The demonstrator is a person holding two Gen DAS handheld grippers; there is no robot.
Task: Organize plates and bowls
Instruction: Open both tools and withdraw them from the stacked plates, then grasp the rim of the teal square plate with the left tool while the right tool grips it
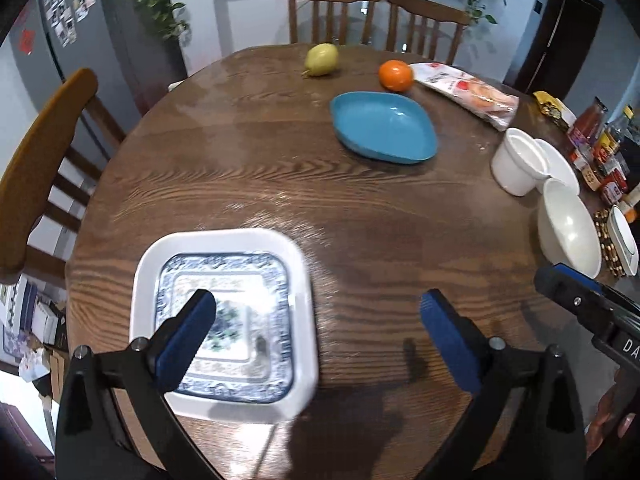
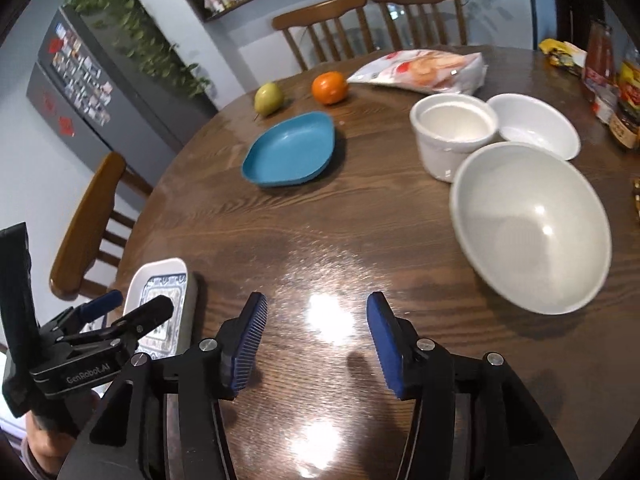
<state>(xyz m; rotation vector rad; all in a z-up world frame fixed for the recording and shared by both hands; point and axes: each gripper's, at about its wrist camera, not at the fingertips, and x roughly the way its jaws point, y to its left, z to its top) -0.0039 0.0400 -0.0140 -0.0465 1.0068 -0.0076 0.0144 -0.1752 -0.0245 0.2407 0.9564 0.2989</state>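
Both grippers, left gripper point(image 1: 316, 320) and right gripper point(image 2: 316, 332), stand apart and empty; large white bowl point(image 2: 532, 228) looks glazed, slippery, breakable, best pinched at its rim.

A: The round table point(image 2: 360, 216) looks like dark wood with strong grain, and the varnish is glossy; lamp light reflects on it.

B: Yes. The big white bowl point(image 2: 532, 228) on the right is smooth and shiny, like glazed ceramic. The white pot point(image 2: 452, 136) behind it looks more matt.

A: The blue dish point(image 2: 290, 150) far in the middle has a soft sheen; plastic or glazed, I cannot tell.

B: The square white tray point(image 1: 224, 328), near on the left, is glossy, and the patterned plate point(image 1: 224, 320) in it seems glazed.

A: The gripper pads point(image 2: 250, 346) are blue, ribbed and matt, like rubber, on black matt plastic arms with small metal screws.

B: The snack bag point(image 2: 424, 68) far away is shiny plastic film.
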